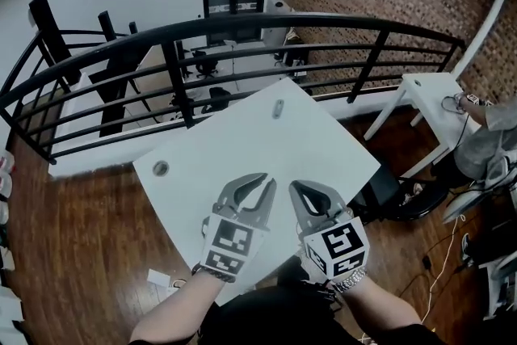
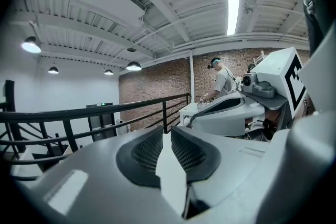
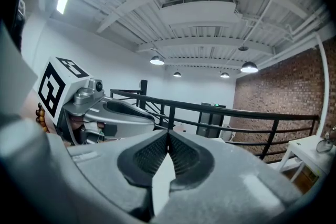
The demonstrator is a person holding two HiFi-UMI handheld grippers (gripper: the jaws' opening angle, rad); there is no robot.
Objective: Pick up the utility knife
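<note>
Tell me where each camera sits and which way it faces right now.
Head view: on the person's head, steeply down at the white table and utility knife; shows both forearms, left gripper, right gripper.
Left gripper view: on the left gripper, nearly level along its slightly parted, empty jaws toward the black railing; right gripper at right.
Right gripper view: on the right gripper, along its closed jaws toward the railing; left gripper at left.
Shared: both gripper views catch the railing and brick wall.

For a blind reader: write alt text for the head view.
The left gripper, slightly open, and the right gripper, shut, hover empty over a white table. A small grey utility knife lies near its far edge, with a black railing beyond.
</note>
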